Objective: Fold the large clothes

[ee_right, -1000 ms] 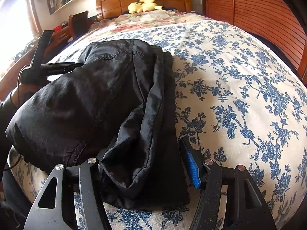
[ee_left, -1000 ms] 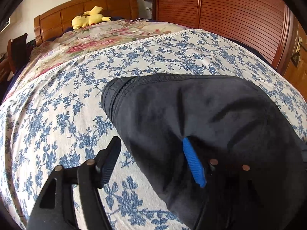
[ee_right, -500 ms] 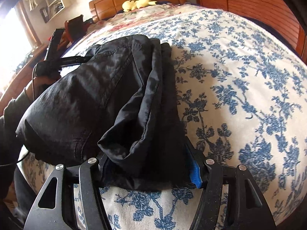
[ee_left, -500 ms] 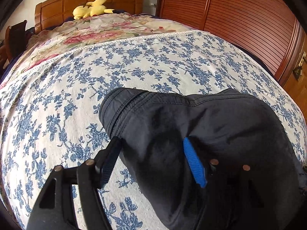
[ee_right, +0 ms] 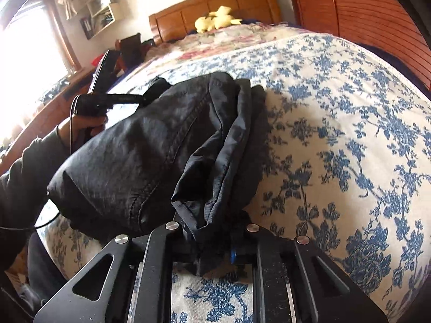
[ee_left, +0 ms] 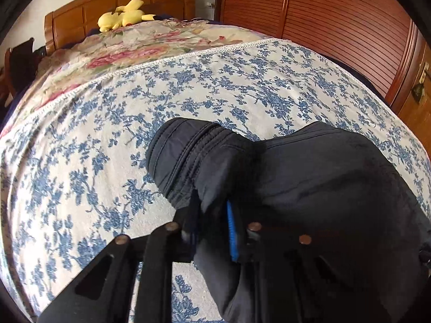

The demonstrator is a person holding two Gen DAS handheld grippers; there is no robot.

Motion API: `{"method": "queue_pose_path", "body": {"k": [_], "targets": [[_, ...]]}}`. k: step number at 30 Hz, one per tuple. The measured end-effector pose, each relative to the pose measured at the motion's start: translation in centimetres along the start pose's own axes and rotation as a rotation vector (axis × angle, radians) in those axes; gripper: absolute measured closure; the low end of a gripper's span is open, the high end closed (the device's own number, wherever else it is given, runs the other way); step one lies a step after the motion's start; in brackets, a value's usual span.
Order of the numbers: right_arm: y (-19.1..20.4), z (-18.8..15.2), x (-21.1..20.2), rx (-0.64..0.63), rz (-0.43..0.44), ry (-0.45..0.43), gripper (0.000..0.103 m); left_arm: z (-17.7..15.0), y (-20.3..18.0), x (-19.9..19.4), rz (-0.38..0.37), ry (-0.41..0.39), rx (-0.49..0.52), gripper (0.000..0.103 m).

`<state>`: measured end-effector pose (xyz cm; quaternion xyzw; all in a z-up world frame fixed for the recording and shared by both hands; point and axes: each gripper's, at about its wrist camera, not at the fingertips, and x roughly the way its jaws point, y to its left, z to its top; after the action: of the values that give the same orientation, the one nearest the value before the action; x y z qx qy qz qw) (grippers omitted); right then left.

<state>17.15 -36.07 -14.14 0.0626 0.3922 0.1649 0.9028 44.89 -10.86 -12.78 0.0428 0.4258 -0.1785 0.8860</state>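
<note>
Item: black garment [ee_right: 150, 145], bunched on the floral bedspread [ee_right: 336, 134] near its front edge. Left gripper [ee_left: 212, 223] clamped on one end; right gripper [ee_right: 210, 239] pinching gathered folds. I should lift evenly, keeping the edges taut and matched. Long axis probably runs gripper to gripper; the hemmed end [ee_left: 186, 145] points toward the headboard [ee_left: 121, 18].

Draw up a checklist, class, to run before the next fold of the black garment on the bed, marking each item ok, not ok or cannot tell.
1. Left tool shut on the black garment: ok.
2. Right tool shut on the garment's bunched edge: ok.
3. Garment lying flat: not ok, bunched and lifted.
4. Bare floral bedspread beside the garment to lay it on: ok.
5. Yellow plush toy well away, by the headboard: ok.
6. Layers aligned inside: cannot tell.
</note>
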Motion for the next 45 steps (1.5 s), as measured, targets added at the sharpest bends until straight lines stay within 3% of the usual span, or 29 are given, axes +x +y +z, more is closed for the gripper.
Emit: {"method": "queue_pose_path", "body": {"k": [9,16,23,30,34,38,43,45], "targets": [[0.1,2.3,-3.3,-0.043,0.037,-0.124,0.092,1.1,-2.2,-5.8,0.054,-0.128,0.024,0.094],[-2.4,4.0,-8.6,-0.074,-0.007,-0.237,0.092,4.2,-9.9,-8.8,0.002,-0.194,0.115,0.094],[-9.5,4.5,-16.2,-0.064,-0.187,-0.331,0.093,8.5,-21.7,-7.9,-0.106,-0.247,0.215,0.094],[-17.2,3.9,-22.4,-0.022,-0.411,-0.335,0.093,11.3,-35.0,-5.7,-0.246,-0.265,0.311,0.094],[-20.4,2.8,-25.6,0.003,-0.547,-0.349,0.093,12.4,-40.3,-5.4,-0.316,-0.300,0.336,0.094],[-23.9,1.0,-25.8,0.098,-0.592,-0.310,0.093,12.2,-43.5,-4.3,-0.290,-0.296,0.375,0.094],[-25.8,-0.7,-23.7,0.166,-0.629,-0.218,0.085,11.3,-43.1,-3.4,-0.256,-0.249,0.395,0.093],[-26.0,-0.8,-23.8,0.194,-0.652,-0.221,0.066,10.7,-41.8,-3.8,-0.246,-0.255,0.398,0.091]]}}
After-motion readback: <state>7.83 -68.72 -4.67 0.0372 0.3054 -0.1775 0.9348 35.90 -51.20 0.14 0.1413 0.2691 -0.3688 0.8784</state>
